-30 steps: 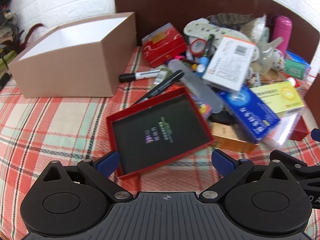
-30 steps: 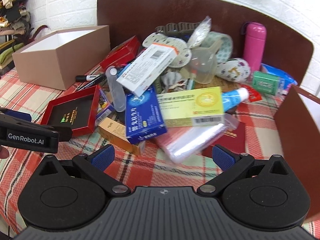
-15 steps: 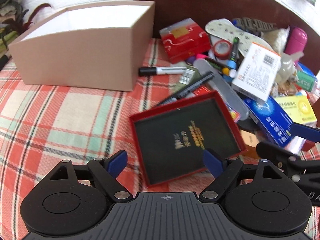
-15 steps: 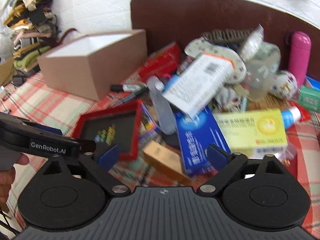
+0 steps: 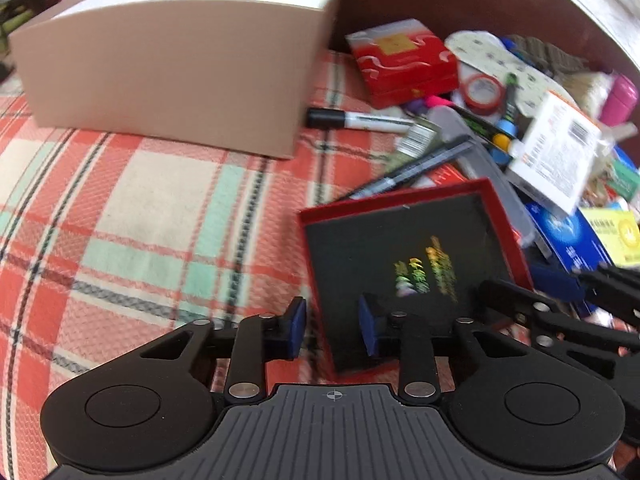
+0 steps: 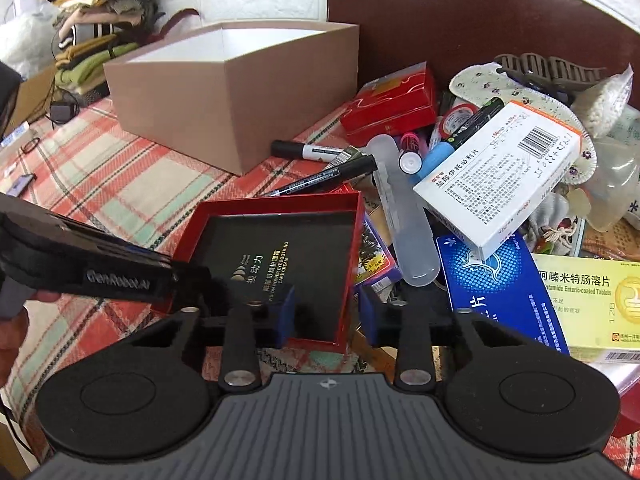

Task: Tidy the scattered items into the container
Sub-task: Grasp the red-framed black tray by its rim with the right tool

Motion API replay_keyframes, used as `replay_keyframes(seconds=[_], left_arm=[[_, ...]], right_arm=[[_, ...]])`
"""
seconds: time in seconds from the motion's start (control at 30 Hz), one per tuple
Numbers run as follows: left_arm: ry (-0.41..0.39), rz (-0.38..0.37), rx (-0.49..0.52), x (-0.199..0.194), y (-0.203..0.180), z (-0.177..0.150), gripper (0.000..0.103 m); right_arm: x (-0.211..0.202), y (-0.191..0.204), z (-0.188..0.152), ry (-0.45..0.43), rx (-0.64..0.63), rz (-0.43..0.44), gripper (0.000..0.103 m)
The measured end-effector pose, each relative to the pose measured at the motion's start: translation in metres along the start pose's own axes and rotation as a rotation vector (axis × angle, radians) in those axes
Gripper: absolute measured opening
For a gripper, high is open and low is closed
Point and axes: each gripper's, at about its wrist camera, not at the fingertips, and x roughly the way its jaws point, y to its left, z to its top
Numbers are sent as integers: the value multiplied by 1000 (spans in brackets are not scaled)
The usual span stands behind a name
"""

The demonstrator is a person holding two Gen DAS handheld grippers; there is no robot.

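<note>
A shallow red tray with a black inside [image 5: 400,248] [image 6: 280,240] lies on the plaid cloth, right of the open brown cardboard box [image 5: 172,80] [image 6: 240,92]. My left gripper [image 5: 331,330] straddles the tray's near left wall. Its jaws are closing, with a gap still showing beside each blue pad. My right gripper [image 6: 326,314] straddles the tray's right wall near the front corner. Its jaws are closing too, and the pads do not clamp the wall. The left tool's black body [image 6: 92,272] reaches in over the tray's left side.
A heap of clutter lies right of the tray: a white medicine box [image 6: 500,176], a blue box [image 6: 496,292], a yellow box [image 6: 588,304], black markers [image 5: 360,120], a red box [image 5: 404,62], a tape roll [image 5: 482,90]. A dark brown backboard [image 6: 460,20] stands behind.
Both grippers moved forward and down onto the red tray, the left at its left wall, the right at its right wall. Both pairs of jaws narrowed from wide open.
</note>
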Motion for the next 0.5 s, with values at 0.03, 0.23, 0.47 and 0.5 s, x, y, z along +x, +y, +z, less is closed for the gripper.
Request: replay_keyframes(seconds=[0.03,0.23,0.47,0.5], left_arm=[[-3,-2,-5,1,2,0,50],[5,-51,-26,1,8,1,16],[-31,-18,21,-2,-2,-11,38],[-30,-28,13,-2,0,-11,21]], right_arm=[[0,0,0,3,-3,-3,28],[0,0,-1,9,8,-9,26],[-6,4,-6,13,-4,-26,26],[-5,5,-6,11,-14,-31,26]])
